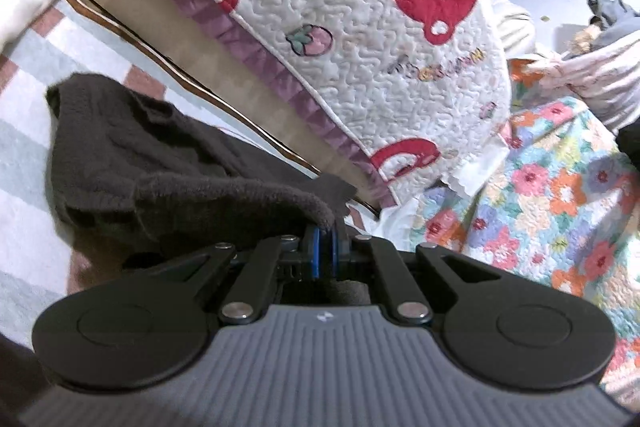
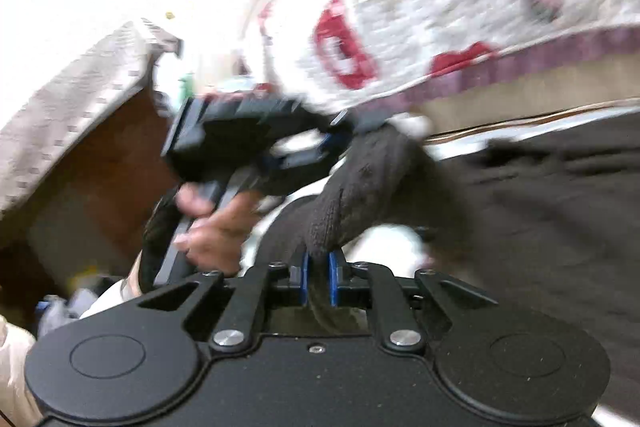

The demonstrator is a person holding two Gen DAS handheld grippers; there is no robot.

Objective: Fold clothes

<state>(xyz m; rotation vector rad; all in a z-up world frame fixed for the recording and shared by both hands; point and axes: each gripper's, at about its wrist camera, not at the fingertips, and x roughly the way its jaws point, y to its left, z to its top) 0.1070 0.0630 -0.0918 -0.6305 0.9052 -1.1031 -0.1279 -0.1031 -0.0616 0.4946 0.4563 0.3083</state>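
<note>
So the sweater (image 1: 168, 163) is lying on the striped bed sheet (image 1: 24, 131), and its near edge is pinched in the left gripper (image 1: 325, 247). Behind it runs the headboard (image 1: 208, 67), with the quilted cover (image 1: 340, 27) draped over that. Off to the right sits the floral quilt (image 1: 540, 195) (right gripper (image 2: 318, 277) clamps another sweater fold, just beside the left one).

Tight quarters here: the quilted cover (image 1: 360, 39) hangs close over the bed edge, walling off the far side past the brown sweater (image 1: 160, 163). Open striped sheet (image 1: 24, 147) lies to the sweater's left. Floral quilt (image 1: 552, 195) crowds the right. The other gripper (image 2: 320, 151) and hand (image 2: 216, 231) block the right gripper's left flank.
</note>
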